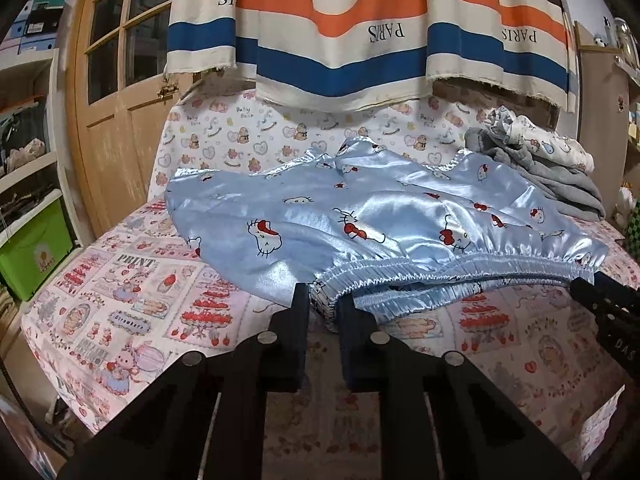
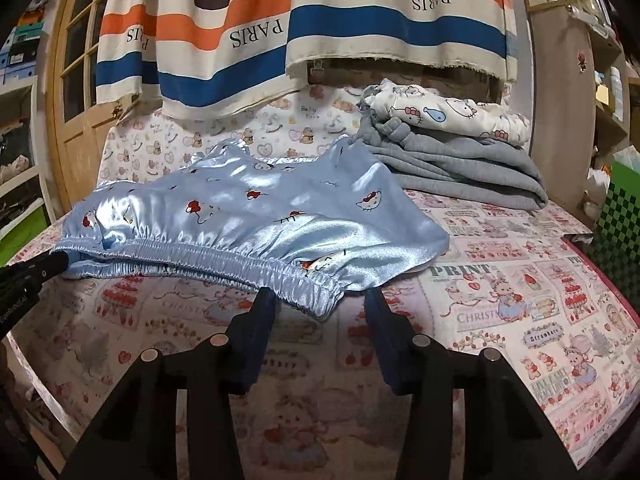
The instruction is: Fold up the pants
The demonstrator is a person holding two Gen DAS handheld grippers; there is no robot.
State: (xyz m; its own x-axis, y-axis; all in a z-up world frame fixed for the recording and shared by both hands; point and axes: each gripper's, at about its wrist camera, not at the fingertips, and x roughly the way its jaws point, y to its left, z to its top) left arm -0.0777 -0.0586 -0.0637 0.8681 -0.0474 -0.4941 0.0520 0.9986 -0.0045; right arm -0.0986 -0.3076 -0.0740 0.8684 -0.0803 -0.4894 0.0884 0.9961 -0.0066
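Light blue satin pants (image 1: 360, 216) with a cartoon cat print lie on the patterned table cover, waistband toward me; they also show in the right wrist view (image 2: 256, 216). My left gripper (image 1: 324, 300) is shut on the left end of the elastic waistband (image 1: 440, 270), fabric pinched between its fingers. My right gripper (image 2: 318, 300) is open, its fingers either side of the right end of the waistband (image 2: 304, 284), which lies between them. Each gripper shows at the edge of the other's view: the right one (image 1: 608, 304) and the left one (image 2: 32, 276).
A stack of folded clothes, grey (image 2: 460, 164) under white print (image 2: 448, 114), sits at the back right of the table. A striped curtain (image 1: 360, 28) hangs behind. A green bin (image 1: 32, 248) and a wooden door (image 1: 116, 92) are to the left.
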